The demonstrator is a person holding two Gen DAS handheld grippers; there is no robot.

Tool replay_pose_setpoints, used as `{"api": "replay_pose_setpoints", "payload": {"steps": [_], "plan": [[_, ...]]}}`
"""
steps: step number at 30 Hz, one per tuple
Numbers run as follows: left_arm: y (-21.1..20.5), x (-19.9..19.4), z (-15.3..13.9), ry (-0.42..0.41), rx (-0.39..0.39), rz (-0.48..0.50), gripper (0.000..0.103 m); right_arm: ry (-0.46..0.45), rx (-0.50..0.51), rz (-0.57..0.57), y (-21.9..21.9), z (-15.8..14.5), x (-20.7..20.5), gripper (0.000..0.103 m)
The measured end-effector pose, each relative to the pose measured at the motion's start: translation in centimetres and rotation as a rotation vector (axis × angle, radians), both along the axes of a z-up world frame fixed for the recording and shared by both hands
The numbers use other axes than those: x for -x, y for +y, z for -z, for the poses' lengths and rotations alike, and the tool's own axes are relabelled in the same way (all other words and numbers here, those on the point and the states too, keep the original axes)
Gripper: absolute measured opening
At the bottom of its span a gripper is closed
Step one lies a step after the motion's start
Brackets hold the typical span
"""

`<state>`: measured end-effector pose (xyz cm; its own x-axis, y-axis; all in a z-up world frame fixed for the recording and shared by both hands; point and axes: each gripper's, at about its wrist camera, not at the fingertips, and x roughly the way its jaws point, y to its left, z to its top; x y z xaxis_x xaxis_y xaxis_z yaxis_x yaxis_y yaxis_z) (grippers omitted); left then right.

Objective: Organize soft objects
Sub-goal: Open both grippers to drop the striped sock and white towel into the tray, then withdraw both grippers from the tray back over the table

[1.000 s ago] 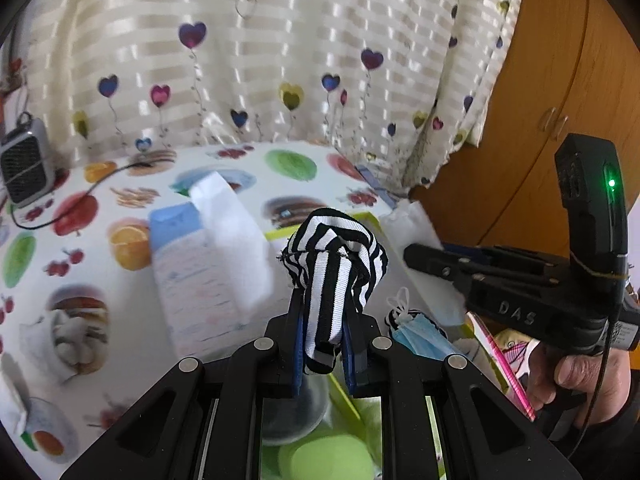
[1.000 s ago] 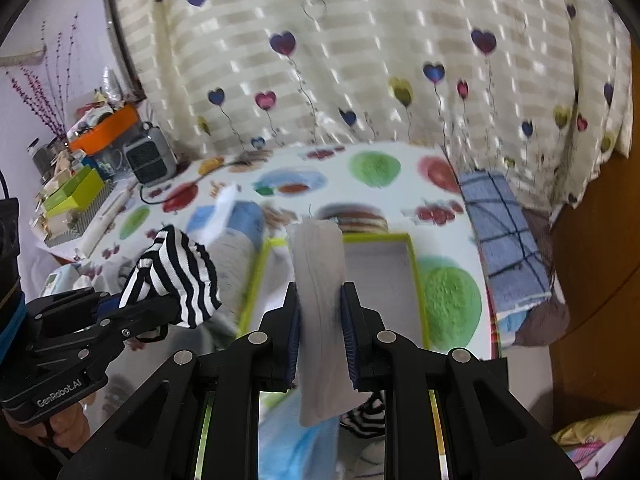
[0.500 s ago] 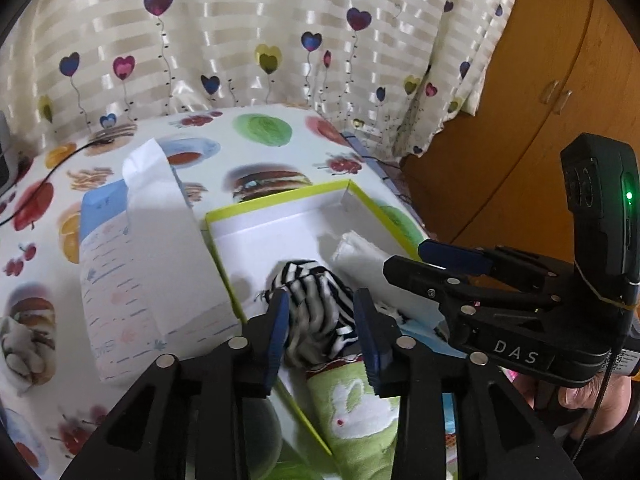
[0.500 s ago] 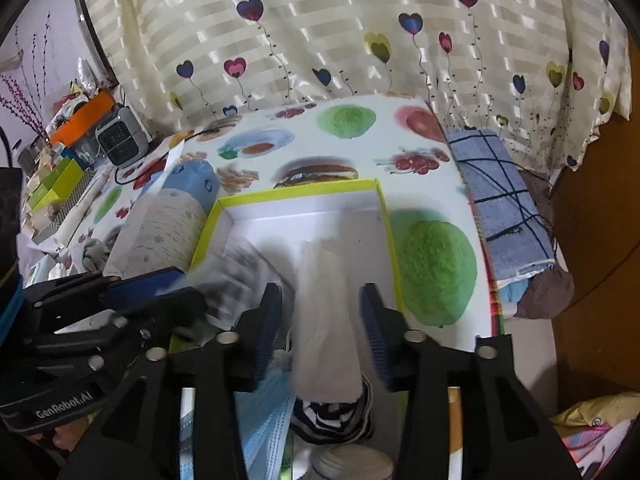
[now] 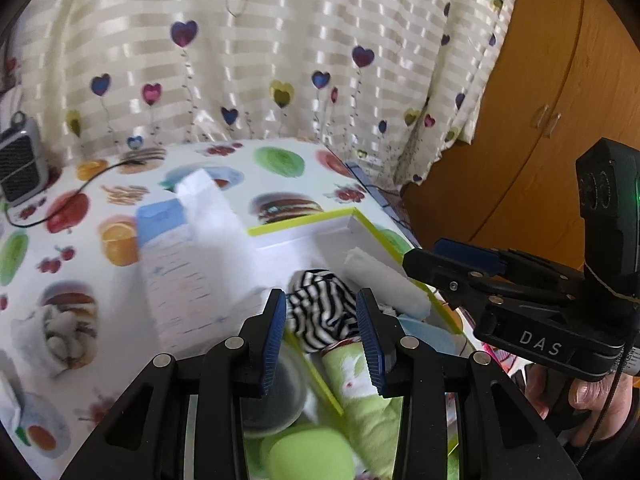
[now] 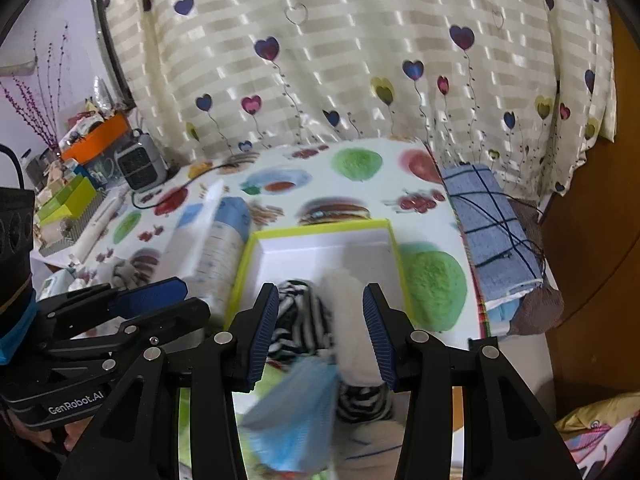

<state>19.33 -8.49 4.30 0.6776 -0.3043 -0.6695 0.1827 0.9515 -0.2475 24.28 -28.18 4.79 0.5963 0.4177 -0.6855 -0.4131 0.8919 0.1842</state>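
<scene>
From the left wrist, the left gripper (image 5: 322, 332) tilts down toward the table, its jaws parted and just opened, nothing pinched. The striped cloth (image 5: 320, 312) lies loose between and beyond the blue pads (image 5: 274, 338), at the near edge of the white box (image 5: 316, 236) with the lime rim. At 1 o'clock from the cloth lies a white folded cloth (image 5: 384, 280), inside the box along its right wall. At 3 o'clock the right gripper (image 5: 424, 260) reaches in from the side, a hand (image 5: 580, 400) beneath its handle. A green towel (image 5: 352, 376) sits at 6 o'clock under the jaws.

From the right wrist, the right gripper (image 6: 320, 332) also slants downward, jaws spread after just opening. The white folded cloth (image 6: 352, 320) lies free between them, blurred, beside the striped cloth (image 6: 298, 320) at 9 o'clock. The box (image 6: 320, 248) is at 12 o'clock. A blue face mask (image 6: 296, 420) is at 6 o'clock. The left gripper (image 6: 160, 304) lies at 9 o'clock, released.
</scene>
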Motion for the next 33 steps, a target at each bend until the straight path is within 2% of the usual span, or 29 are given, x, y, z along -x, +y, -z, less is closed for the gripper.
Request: {"api": "replay_pose_setpoints", "payload": {"steps": [24,33], "plan": [[9.8,7.4,-2.8,-0.094,-0.007,-0.207,0.035,-0.076,-0.010,-0.164,9.6,-3.3,5.2,0.045],[14.3,8.9,-1.2,-0.060,-0.019,-0.311,0.035,-0.079,0.006,-0.284,14.7,-2.5,6.6,0.045]]}}
